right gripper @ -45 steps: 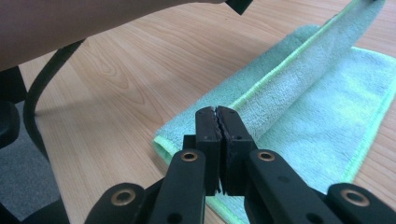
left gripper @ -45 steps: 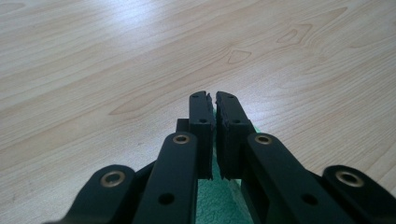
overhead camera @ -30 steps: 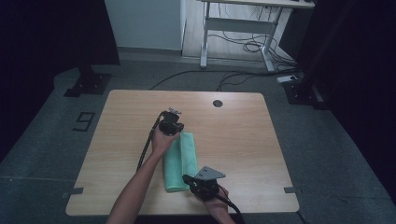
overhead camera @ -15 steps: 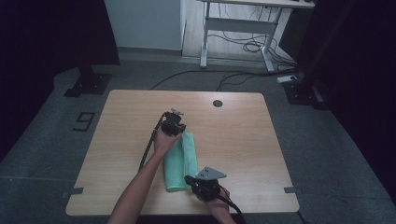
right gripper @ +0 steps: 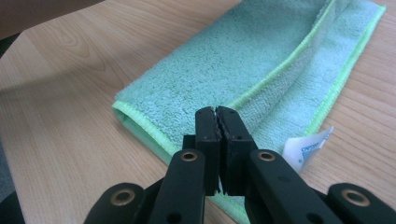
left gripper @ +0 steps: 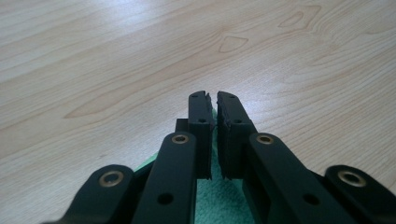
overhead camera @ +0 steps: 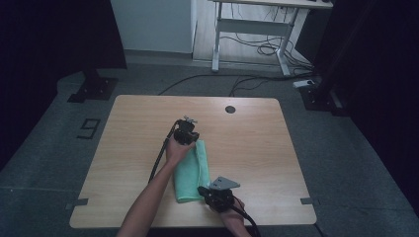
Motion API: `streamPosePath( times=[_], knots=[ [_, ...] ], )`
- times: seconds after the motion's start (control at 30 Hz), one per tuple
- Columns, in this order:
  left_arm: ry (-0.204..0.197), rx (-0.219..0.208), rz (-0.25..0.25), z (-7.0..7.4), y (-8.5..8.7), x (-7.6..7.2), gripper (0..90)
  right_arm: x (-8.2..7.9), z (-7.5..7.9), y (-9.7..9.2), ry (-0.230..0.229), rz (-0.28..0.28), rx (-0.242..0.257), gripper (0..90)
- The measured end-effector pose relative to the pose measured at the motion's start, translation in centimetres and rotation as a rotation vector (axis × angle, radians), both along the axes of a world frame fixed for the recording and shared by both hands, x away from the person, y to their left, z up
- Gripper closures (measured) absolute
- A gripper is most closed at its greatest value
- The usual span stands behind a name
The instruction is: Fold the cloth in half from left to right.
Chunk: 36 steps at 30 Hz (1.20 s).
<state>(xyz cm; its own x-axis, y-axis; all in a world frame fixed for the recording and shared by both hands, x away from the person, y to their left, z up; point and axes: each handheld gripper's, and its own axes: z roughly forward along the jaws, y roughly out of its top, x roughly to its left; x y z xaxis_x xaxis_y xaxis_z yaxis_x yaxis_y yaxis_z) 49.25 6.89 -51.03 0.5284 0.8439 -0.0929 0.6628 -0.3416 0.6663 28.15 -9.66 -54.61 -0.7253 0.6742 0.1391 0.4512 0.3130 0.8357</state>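
Wooden table [overhead camera: 257,148] sits on grey carpet [overhead camera: 346,163]. Behind it there's a white-framed desk [overhead camera: 252,27] with cables [overhead camera: 262,49] underneath, dark either side.

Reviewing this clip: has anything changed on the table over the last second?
Nothing visibly changed. The left claw stays closed at the far end of the folded green towel, and the right claw stays closed at its near end.

You have one green cloth [overhead camera: 190,170] on one counter [overhead camera: 247,143]. You hold two tongs, left [overhead camera: 186,133] and right [overhead camera: 203,190]. One white tag [right gripper: 306,147] shows.
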Motion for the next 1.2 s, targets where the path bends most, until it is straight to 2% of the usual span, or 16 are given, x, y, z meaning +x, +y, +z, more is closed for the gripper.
streamPosePath(
  times=[0.47, 0.73, 0.97, 1.2],
  knots=[
    [0.003, 0.001, -0.012, -0.1, -0.6, -0.1, 84.2, -0.2, 0.1, -0.6, -0.001, -0.012, 0.002, 86.9],
    [-0.016, 0.007, -0.041, 0.3, -1.4, -0.6, 84.1, -0.7, -0.1, -1.1, -0.004, -0.017, 0.001, 85.7],
    [-0.003, 0.028, -0.046, -0.4, -2.0, -0.4, 83.4, -0.7, -0.5, -1.8, 0.014, -0.023, -0.013, 84.3],
    [0.004, 0.029, -0.040, -0.8, -2.2, -0.2, 80.5, -0.7, -0.4, -1.8, 0.022, -0.019, -0.022, 81.3]
  ],
)
